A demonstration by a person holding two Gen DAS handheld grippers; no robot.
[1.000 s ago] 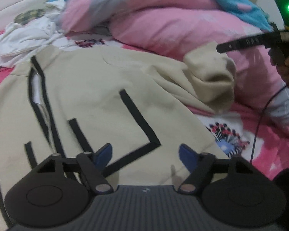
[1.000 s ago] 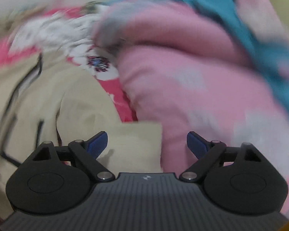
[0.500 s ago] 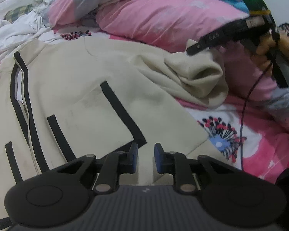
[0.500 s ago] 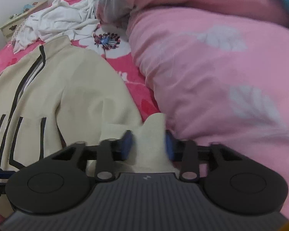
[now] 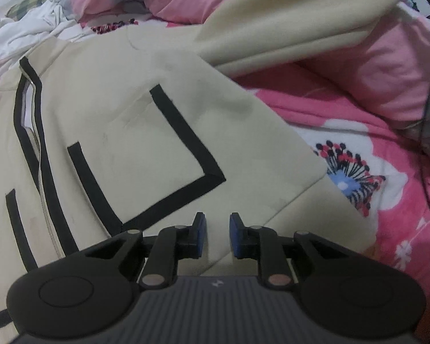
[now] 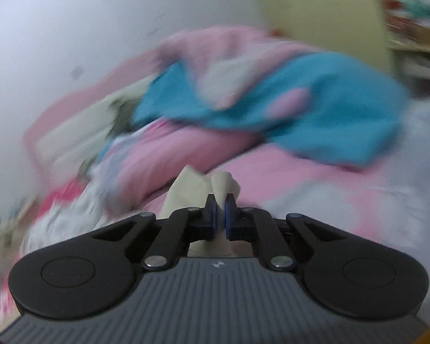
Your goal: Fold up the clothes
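On bed (image 5: 344, 120) | cream jacket (image 5: 146, 132) | black trim | sleeve (image 5: 295, 20) lifted

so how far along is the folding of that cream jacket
Early. Done: the cream jacket lies spread front-up on the pink bedsheet. In hand: the left gripper pinches its hem, and the right gripper is shut on the sleeve cuff, with the sleeve lifted. Left: no fold is laid down yet, and the white clothes behind lie untouched.
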